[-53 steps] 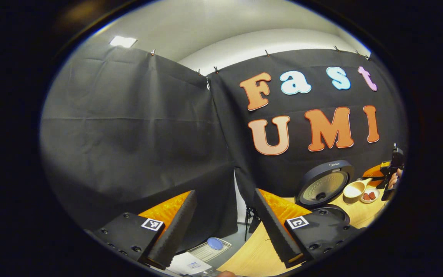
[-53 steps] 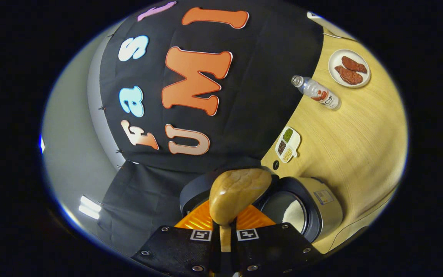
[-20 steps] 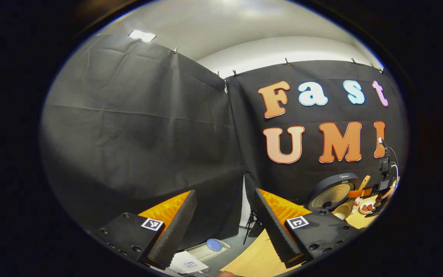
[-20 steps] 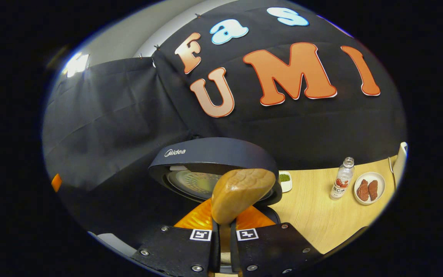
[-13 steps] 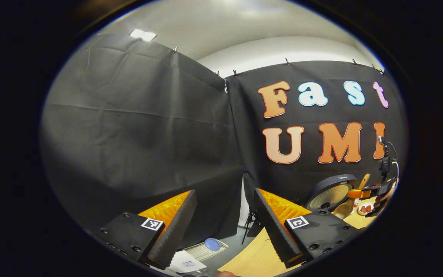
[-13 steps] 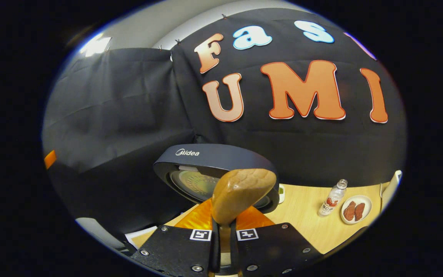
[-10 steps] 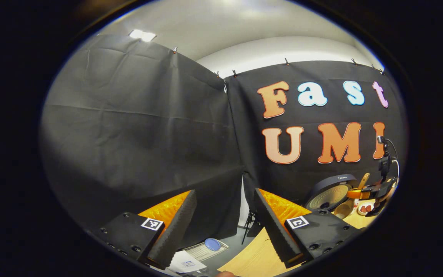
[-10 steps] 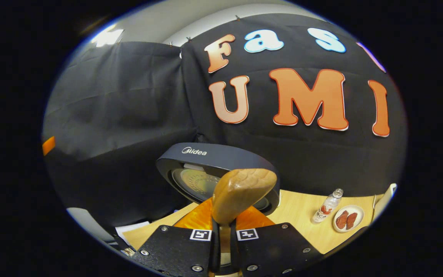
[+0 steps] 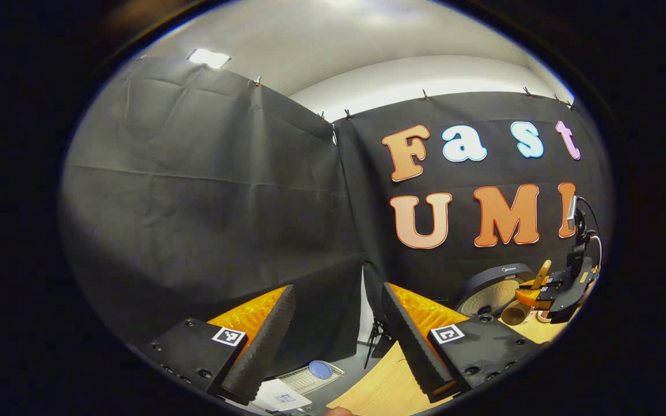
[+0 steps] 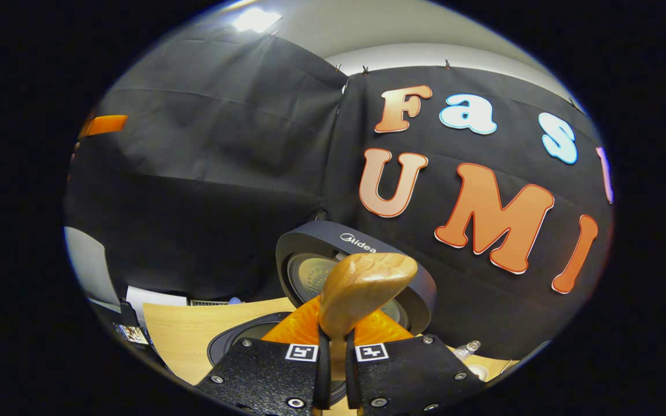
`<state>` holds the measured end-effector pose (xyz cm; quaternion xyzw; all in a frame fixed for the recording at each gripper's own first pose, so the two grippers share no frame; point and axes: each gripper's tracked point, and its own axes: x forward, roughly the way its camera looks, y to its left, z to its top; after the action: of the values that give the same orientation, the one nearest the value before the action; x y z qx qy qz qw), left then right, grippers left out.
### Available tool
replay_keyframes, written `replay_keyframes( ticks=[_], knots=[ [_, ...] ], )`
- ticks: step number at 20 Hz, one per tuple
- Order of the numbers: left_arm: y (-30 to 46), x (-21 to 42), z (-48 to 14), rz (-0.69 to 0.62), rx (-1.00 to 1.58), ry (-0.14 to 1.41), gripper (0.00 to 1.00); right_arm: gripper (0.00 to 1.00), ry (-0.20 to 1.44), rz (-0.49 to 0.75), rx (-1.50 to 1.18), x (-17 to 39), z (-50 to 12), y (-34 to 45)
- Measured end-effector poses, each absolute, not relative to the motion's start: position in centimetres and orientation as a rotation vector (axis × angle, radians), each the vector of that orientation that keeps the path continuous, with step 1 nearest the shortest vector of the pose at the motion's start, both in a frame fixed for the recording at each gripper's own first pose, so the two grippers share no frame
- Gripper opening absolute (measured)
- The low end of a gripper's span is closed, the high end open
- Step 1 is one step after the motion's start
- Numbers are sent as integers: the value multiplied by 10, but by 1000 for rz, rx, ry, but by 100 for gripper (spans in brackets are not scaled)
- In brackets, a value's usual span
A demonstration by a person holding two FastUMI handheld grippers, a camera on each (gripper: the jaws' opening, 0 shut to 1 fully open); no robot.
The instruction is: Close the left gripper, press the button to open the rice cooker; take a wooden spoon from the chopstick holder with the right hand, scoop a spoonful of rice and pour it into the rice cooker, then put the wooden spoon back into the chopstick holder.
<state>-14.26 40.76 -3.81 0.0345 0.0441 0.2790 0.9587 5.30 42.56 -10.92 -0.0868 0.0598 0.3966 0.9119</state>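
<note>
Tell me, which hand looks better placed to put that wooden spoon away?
The right. The right gripper is already shut on the light wooden spoon, held near the dark round rice cooker with its raised lid. The left gripper is open, empty, and farther from the cooker.

Your wooden spoon (image 10: 362, 292) blocks part of rice cooker (image 10: 333, 254) lid; pot contents unseen; bottle (image 10: 465, 349) mostly hidden behind right gripper (image 10: 333, 352).

Wooden spoon (image 10: 362, 292) swung upright, away over the open rice cooker (image 10: 356, 271)
</note>
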Motion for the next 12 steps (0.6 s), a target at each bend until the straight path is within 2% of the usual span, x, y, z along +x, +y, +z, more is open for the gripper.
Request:
replay_keyframes(
  ticks=[4,12],
  knots=[
    [390,-136,-36,535,76,90,100,10,175,792,-56,56,-104,401],
    [344,-107,-37,459,70,92,100,10,260,639,167,72,-101,291]
  ],
)
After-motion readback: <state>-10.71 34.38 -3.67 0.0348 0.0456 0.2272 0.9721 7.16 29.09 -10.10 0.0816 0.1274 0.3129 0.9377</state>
